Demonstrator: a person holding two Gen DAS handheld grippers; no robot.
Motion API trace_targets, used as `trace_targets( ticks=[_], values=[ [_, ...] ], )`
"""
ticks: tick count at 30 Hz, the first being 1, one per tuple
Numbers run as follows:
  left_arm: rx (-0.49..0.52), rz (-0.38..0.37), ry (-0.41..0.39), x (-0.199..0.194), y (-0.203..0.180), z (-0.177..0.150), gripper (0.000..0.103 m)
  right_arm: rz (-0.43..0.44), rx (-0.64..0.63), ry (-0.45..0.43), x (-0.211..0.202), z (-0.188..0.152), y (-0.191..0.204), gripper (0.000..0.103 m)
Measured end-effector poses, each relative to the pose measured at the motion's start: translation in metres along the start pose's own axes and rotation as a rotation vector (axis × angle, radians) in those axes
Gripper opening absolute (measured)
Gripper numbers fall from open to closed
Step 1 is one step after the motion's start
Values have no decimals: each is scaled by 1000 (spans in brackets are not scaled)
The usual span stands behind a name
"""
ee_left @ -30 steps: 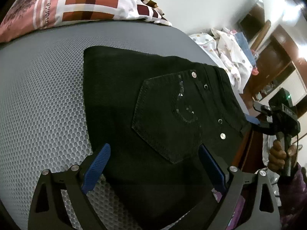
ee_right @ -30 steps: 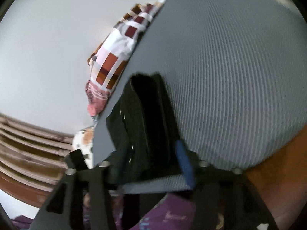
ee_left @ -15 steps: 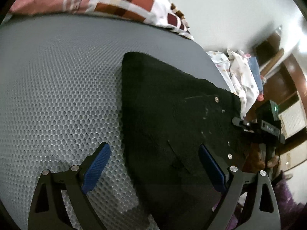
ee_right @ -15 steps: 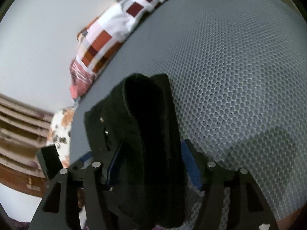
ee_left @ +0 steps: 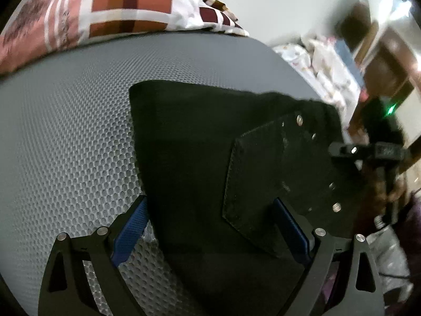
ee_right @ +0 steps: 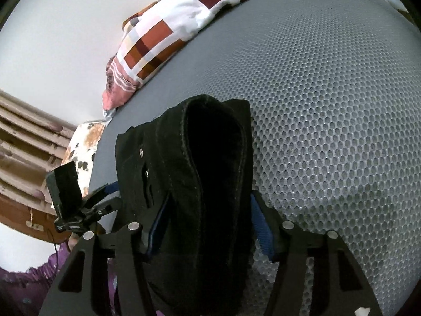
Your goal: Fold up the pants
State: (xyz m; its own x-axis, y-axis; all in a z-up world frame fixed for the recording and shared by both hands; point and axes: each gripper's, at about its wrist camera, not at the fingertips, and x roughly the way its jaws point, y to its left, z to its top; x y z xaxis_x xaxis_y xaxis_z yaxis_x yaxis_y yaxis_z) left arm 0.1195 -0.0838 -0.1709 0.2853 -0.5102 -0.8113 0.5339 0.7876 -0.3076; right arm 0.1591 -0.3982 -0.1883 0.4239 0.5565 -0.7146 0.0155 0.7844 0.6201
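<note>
- Lying folded on the grey mesh mattress (ee_left: 65,144), the black pants (ee_left: 200,163) show a back pocket (ee_left: 273,173) with rivets only in the left wrist view.
- The right wrist view alone shows the thick folded edge (ee_right: 210,158) bulging up between the right gripper's (ee_right: 208,226) blue pads (ee_right: 260,231), jaws closing with the cloth between them.
- The left gripper (ee_left: 210,226) stands wide apart over the pants, holding nothing.
- A checked pillow (ee_left: 126,8) lies beyond.
- Since a second ago, the right gripper has swung round; its view has sharpened.
</note>
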Motion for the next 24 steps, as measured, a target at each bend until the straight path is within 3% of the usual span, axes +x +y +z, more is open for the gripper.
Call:
trace_targets(
  ticks=[12,19,24],
  values=[
    [38,63,3,4,-6,-5,93,32,20,19,-5,-2,-6,56],
    [48,76,3,5,-8,-4,93,91,80,21,-5,2,-15,62],
    [50,72,-3,5,-7,-4,93,77,14,27,-3,1,-5,69]
  ],
)
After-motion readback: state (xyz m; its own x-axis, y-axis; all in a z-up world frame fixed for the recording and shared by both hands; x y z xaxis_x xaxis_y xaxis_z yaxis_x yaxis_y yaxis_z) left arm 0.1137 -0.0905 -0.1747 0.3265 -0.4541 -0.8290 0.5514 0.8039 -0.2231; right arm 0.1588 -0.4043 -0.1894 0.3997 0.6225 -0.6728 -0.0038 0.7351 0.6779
